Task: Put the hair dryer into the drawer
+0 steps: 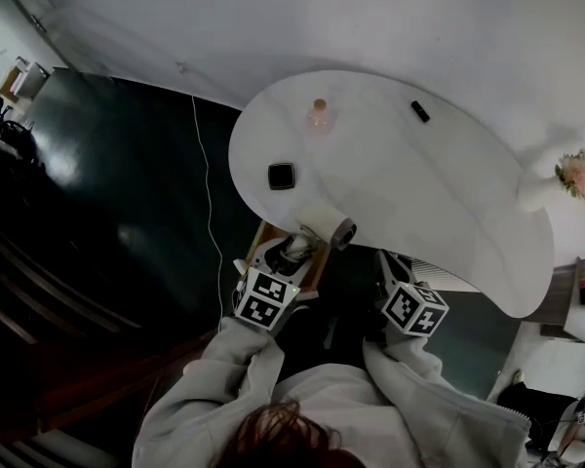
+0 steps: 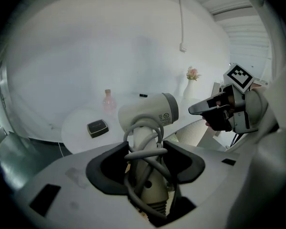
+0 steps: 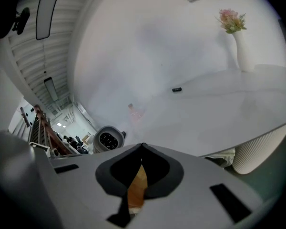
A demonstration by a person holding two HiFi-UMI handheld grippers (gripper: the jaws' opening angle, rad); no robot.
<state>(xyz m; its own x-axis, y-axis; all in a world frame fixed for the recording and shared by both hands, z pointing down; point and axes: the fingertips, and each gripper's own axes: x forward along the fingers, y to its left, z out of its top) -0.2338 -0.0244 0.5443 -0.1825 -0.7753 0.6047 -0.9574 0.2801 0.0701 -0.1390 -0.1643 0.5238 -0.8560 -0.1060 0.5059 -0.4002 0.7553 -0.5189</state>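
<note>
The white hair dryer (image 1: 326,224) has its grey cord wound round the handle. My left gripper (image 1: 291,253) is shut on that handle, with the barrel above the jaws at the near edge of the white table (image 1: 439,193). In the left gripper view the hair dryer (image 2: 148,111) stands upright between the pads of the left gripper (image 2: 145,152). Just below it a wooden drawer (image 1: 262,234) sticks out from under the table. My right gripper (image 1: 390,266) hangs to the right, apart from the dryer. In its own view the right gripper (image 3: 142,149) has its tips together and holds nothing.
On the table are a small black box (image 1: 281,175), a pink bottle (image 1: 320,117), a small black object (image 1: 420,111) and a white vase of flowers (image 1: 565,178). A white cable (image 1: 207,193) runs over the dark floor at the left. A ribbed white table base (image 3: 262,151) stands at the right.
</note>
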